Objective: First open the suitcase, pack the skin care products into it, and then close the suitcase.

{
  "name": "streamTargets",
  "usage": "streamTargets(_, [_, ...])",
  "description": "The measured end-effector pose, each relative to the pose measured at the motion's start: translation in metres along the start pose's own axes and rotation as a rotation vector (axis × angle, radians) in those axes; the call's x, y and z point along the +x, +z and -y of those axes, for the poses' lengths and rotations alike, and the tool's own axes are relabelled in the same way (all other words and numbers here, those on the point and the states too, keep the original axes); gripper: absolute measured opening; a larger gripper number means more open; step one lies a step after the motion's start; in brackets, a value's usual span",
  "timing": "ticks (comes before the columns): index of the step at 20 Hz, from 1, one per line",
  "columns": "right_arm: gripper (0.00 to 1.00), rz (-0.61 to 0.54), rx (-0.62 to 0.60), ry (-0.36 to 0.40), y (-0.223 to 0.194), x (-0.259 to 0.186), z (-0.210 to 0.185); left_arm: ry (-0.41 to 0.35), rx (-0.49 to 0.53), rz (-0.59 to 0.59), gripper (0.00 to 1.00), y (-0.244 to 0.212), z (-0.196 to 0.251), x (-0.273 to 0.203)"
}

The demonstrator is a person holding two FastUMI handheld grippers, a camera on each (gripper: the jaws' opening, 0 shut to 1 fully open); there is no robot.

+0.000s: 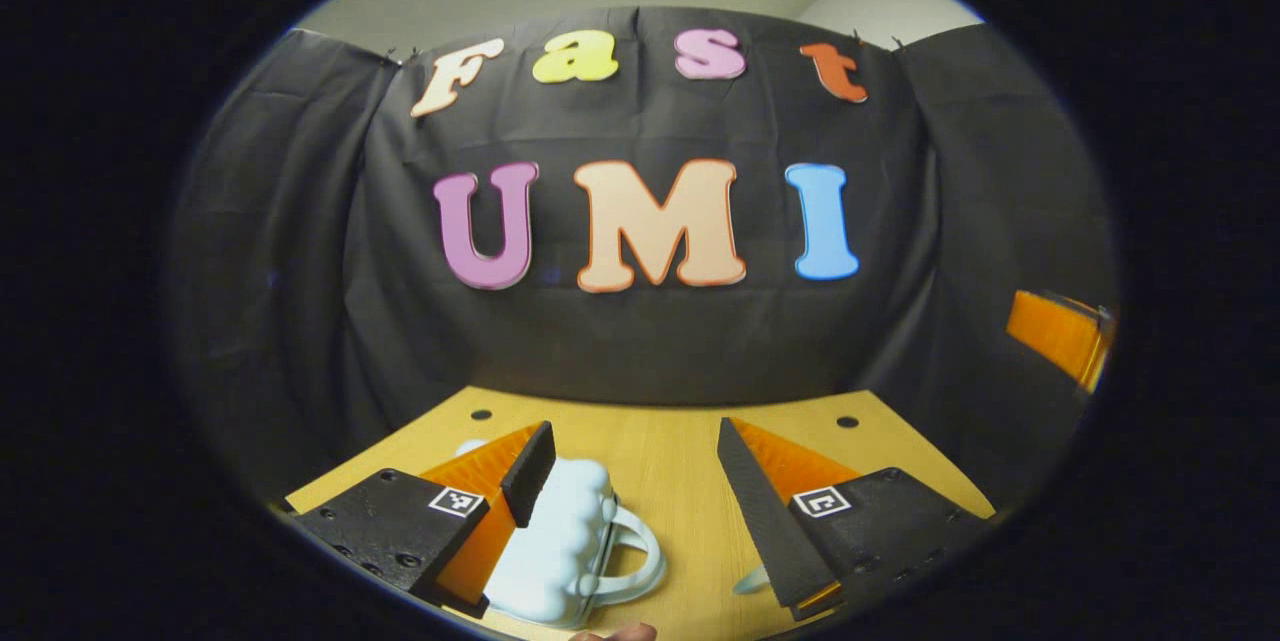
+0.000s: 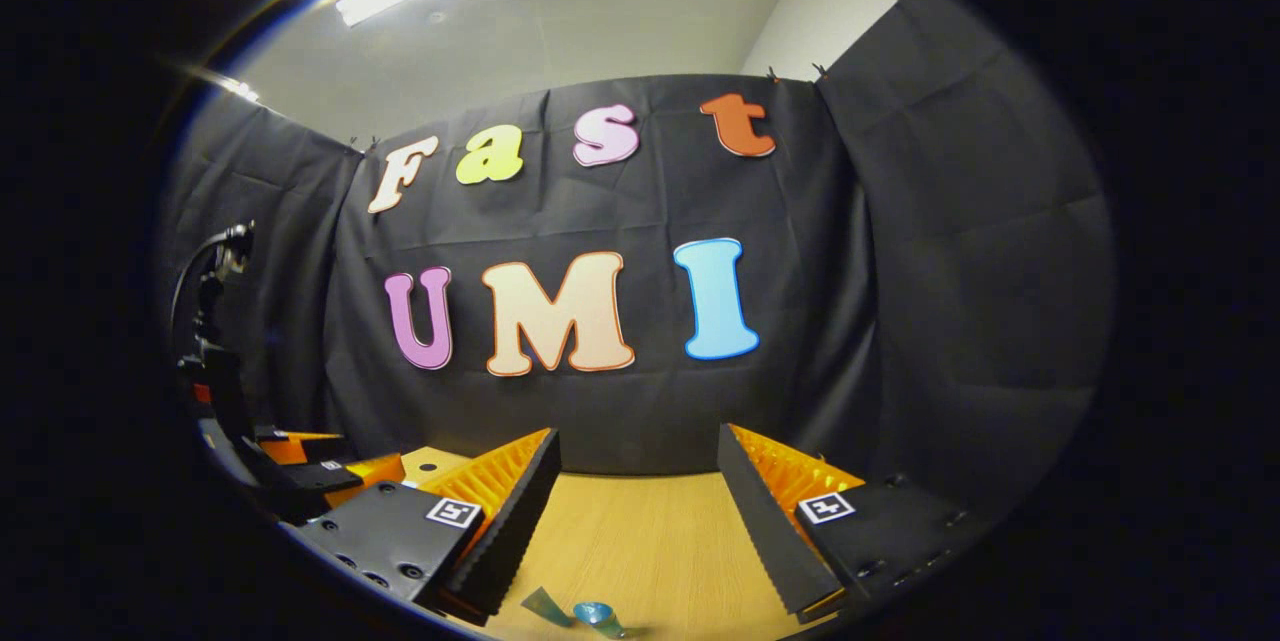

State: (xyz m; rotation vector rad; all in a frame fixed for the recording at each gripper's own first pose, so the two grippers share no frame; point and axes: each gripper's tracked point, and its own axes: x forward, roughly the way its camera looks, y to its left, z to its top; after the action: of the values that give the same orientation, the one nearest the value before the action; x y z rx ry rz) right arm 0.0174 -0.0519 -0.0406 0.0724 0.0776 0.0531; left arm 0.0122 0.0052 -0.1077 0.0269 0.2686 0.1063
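Left tool (image 1: 636, 481), fingers apart and empty, hangs over a pale blue suitcase (image 1: 560, 546) lying just below and left of its gap (handle toward the gap). Right tool (image 2: 636, 496), also apart, holds nothing; a small teal item (image 2: 590, 614) lies beneath it on the surface (image 2: 640, 531).

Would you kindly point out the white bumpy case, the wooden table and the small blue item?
white bumpy case (image 1: 553, 546), left gripper view, ribbed side.
wooden table (image 2: 650, 541), right gripper view, bare top.
small blue item (image 2: 592, 613), right gripper view, its rounded top.

Pale blue suitcase (image 1: 560, 541), tan wooden table (image 1: 670, 461), orange-black tools.
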Motion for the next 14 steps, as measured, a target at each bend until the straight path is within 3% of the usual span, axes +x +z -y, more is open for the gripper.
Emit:
streamTargets(3, [0.98, 0.013, -0.003, -0.083, 0.003, 0.004, 0.011, -0.033, 0.043, -0.098, 0.96, -0.040, -0.003, 0.020])
streamTargets(9, [0.98, -0.013, -0.062, -0.146, -0.006, 0.002, 0.007, -0.114, -0.027, -0.323, 0.97, -0.114, 0.013, 0.050])
streamTargets(14, [0.95, -0.044, -0.087, -0.171, -0.013, 0.002, 0.014, -0.114, -0.004, -0.466, 0.96, -0.156, 0.019, 0.058])
